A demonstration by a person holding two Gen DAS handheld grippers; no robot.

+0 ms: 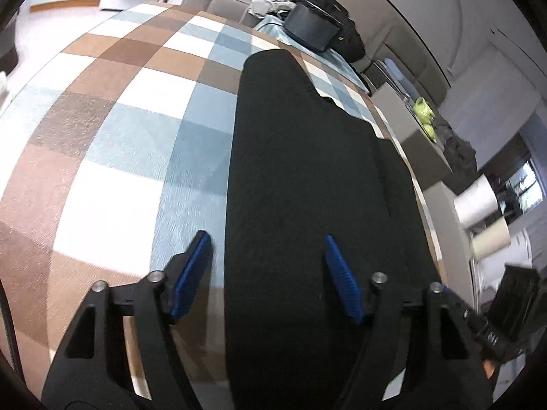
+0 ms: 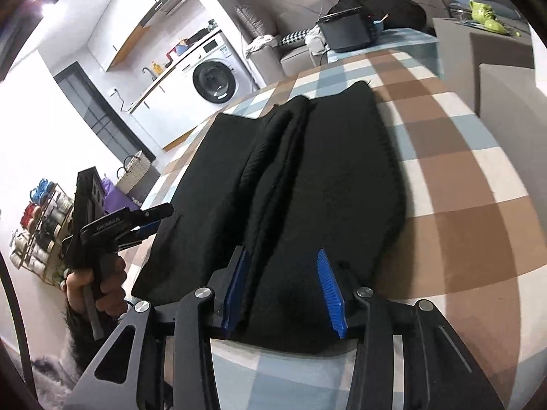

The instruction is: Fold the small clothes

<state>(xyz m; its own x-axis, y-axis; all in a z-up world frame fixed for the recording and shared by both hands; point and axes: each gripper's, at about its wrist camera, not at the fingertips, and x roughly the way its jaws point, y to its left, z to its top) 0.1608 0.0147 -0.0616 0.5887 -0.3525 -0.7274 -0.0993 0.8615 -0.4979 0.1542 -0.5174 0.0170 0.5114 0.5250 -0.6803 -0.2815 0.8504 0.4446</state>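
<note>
The left gripper [image 1: 268,239] points steeply down at the checked cloth [image 1: 112,130] that covers the worktop, its two blue pads [image 1: 191,273] spread apart with nothing pinched between them. The black garment [image 1: 301,177] lies flat beneath it as a long strip running away toward the far edge; one pad hangs over the bare cloth just beside the garment's long edge, the other over the garment itself. In the right wrist view a hand [image 2: 99,287] grips the left tool's handle at the near left edge of the worktop. The right gripper [image 2: 283,259] also tilts down and forward, jaws spread, pads [image 2: 330,290] clear of the fabric; the near hem of the garment [image 2: 307,184] lies between and below them, near the worktop's near edge. Here the garment shows a lengthwise fold with a ridge of doubled fabric along its middle. Beyond the far edge stands a dark open-topped bin [image 2: 345,32], contents not discernible. A wire rack [image 2: 37,235] off the left side holds rolled items in blue, red and white
</note>
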